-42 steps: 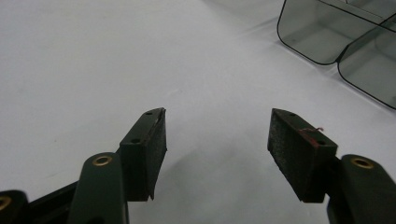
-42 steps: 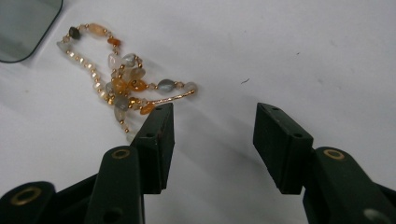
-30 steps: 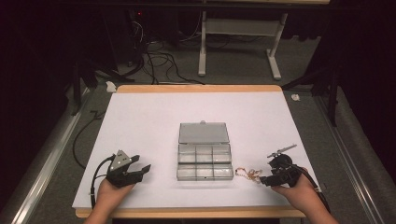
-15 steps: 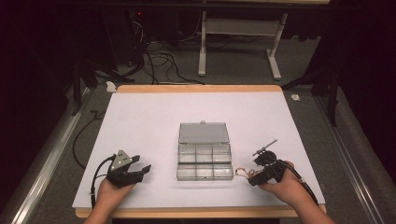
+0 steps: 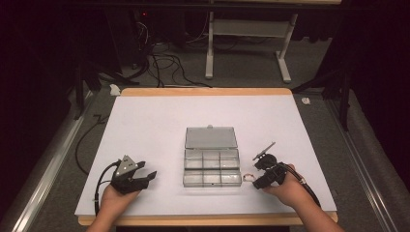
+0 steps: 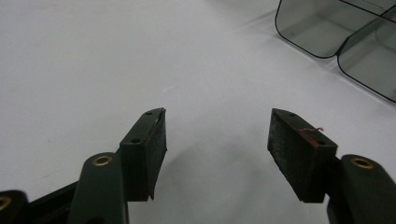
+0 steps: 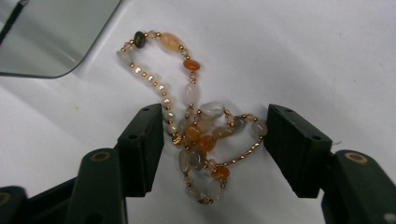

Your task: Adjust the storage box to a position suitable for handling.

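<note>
The string of orange, white and grey beads with small gold spacers (image 7: 201, 135) lies bunched on the white table sheet (image 5: 154, 125), just right of the clear plastic compartment box (image 5: 212, 166) with its lid open. The right gripper (image 7: 215, 140) straddles the pile: its 2 jaws have just been closing, with the beads between them, the left pad beside the white beads, the right pad close to the strand; contact is hard to judge. From above the beads are a tiny blur. The left gripper (image 6: 217, 144) rests apart, jaws wide, empty.
</note>
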Motion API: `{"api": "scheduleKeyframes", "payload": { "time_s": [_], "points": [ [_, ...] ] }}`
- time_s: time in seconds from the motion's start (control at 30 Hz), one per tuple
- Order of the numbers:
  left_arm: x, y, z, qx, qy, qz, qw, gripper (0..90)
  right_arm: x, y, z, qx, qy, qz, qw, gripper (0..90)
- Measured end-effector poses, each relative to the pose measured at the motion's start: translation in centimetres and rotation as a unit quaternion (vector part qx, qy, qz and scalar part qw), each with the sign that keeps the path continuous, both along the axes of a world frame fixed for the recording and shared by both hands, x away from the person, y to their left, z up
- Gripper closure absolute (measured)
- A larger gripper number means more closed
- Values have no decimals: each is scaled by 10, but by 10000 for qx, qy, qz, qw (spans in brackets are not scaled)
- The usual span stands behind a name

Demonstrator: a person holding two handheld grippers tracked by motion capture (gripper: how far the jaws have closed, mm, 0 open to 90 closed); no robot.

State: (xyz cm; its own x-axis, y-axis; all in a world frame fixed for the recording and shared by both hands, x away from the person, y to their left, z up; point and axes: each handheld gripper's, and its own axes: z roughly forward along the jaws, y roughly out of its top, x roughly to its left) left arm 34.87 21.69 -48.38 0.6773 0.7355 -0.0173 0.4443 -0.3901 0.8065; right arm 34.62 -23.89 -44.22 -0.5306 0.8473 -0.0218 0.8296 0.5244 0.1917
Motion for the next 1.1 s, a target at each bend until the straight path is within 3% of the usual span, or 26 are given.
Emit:
{"api": "scheduleKeyframes", "payload": {
  "time_s": [0.17,0.33,0.57,0.77,1.1],
  "points": [
    [0,0,0,4,-27,14,10000,378,5,4,1,-64,159,178,9997,467],
    [0,0,0,1,-6,11,10000,378,5,8,3,-101,168,434,9989,594],
    [0,0,0,6,-1,6,10000,379,3,6,4,59,142,449,9989,774],
    [1,0,0,-5,10,17,10000,380,4,4,7,130,153,554,9983,815],
    [0,0,0,5,-4,37,10000,380,2,-9,24,184,123,430,9988,820]
  ]
}}
